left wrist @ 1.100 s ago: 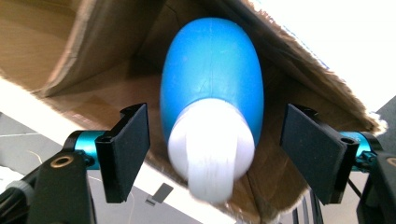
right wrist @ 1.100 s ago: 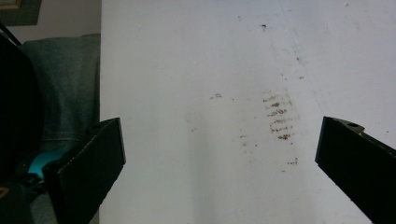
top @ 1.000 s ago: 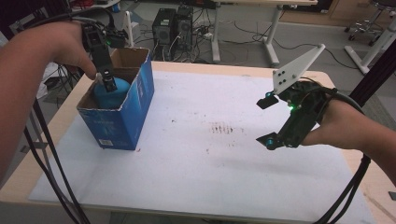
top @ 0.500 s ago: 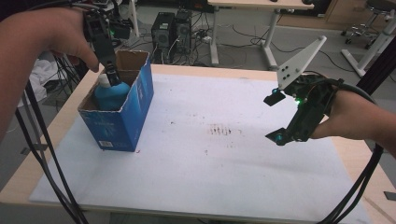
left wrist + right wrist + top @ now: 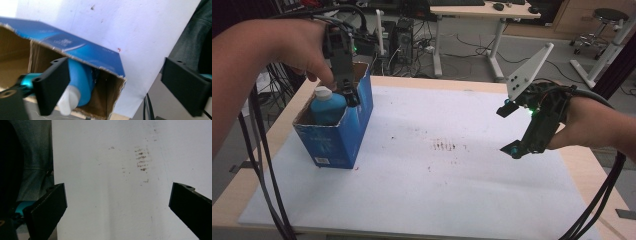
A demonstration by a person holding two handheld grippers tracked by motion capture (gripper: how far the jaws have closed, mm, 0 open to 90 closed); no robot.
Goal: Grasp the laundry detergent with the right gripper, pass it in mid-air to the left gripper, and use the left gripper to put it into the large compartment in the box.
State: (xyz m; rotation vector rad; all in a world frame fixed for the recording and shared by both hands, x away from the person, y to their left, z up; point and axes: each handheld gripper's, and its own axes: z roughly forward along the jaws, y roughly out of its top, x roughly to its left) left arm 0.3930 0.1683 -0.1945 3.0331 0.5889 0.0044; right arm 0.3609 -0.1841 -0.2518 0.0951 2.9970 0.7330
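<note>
- Work in hand, as I read it: pack the blue bottle into the blue box. That part looks done.
- Bottle stands in the box, white cap up, top poking just above the rim. In the left gripper view it lies inside the brown cardboard walls, cap end near the camera.
- Box sits upright on the white sheet at the left side of the tabletop, top flaps open.
- Left gripper is over the box opening, just beside the bottle's shoulder. Its jaws have just been opening and now stand wide; in its own view one jaw crosses in front of the bottle, the other is well off to the side past the box. No pinch on the bottle: released.
- Right gripper is held above the sheet at the right, well apart from the box. Jaws wide, nothing between them; its view looks down on bare sheet w/ a brown smudge.
- Done: bottle in, grip let go.
- Left, my guess: pull the left gripper clear w/o snagging cap or rim. Maybe close the flaps or move the box; can't tell from this.
- Risk: a jaw is close to the cap, so a sideways pull could tip the bottle or drag the light box.
</note>
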